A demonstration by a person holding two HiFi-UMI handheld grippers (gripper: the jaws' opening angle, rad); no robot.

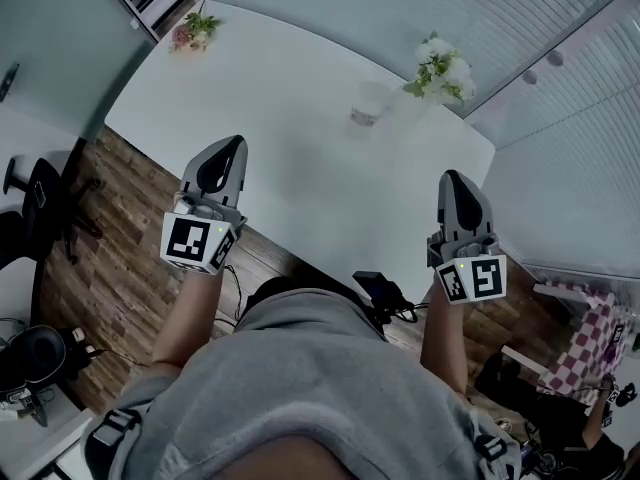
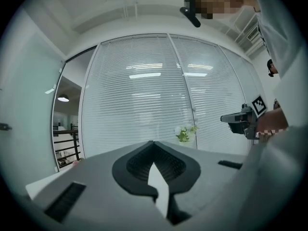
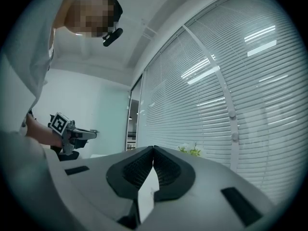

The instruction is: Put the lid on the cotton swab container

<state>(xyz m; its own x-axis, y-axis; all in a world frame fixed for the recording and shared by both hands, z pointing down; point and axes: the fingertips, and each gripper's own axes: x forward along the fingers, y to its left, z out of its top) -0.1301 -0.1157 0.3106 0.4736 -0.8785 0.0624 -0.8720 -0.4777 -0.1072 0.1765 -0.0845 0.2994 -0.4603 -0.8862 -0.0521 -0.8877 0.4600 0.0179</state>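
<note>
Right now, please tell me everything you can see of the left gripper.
The left gripper is grey, plastic by its look, with black pads at the tip and a cube of black-and-white square markers at its rear. Its fingers are shut together, nothing between them. It points about level toward the far side, over the near edge of the white table, carried on the person's left forearm. It touches nothing else.

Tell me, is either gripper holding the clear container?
No: the clear container stands far across the white table, beyond the left gripper and right gripper.
</note>
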